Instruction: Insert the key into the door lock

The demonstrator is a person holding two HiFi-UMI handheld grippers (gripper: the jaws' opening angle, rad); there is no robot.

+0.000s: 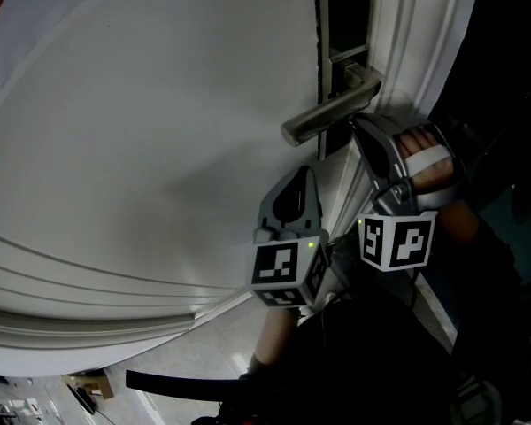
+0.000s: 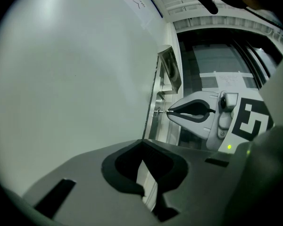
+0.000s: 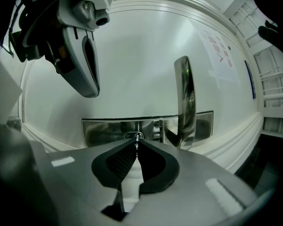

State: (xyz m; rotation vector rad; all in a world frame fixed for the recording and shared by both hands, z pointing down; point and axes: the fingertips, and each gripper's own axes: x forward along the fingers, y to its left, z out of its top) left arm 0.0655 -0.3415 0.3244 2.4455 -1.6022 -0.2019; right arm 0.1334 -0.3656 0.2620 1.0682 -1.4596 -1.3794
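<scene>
In the right gripper view my right gripper (image 3: 137,143) is shut on a small metal key (image 3: 137,137). The key's tip sits at the round lock cylinder (image 3: 130,135) in the steel lock plate (image 3: 101,128), left of the lever handle (image 3: 184,100). The left gripper view shows the same from the side: the right gripper (image 2: 169,111) holds the key (image 2: 161,111) against the plate (image 2: 154,114). My left gripper (image 2: 142,144) is shut on nothing and points along the white door (image 1: 159,131). In the head view the left gripper (image 1: 294,173) hangs below the handle (image 1: 332,113), with the right gripper (image 1: 361,129) just under it.
The door frame moulding (image 1: 407,51) runs beside the lock edge, with a dark gap next to it. A hand (image 1: 425,162) holds the right gripper. A paper notice (image 3: 219,51) is stuck on the door. Floor and clutter (image 1: 93,388) lie below.
</scene>
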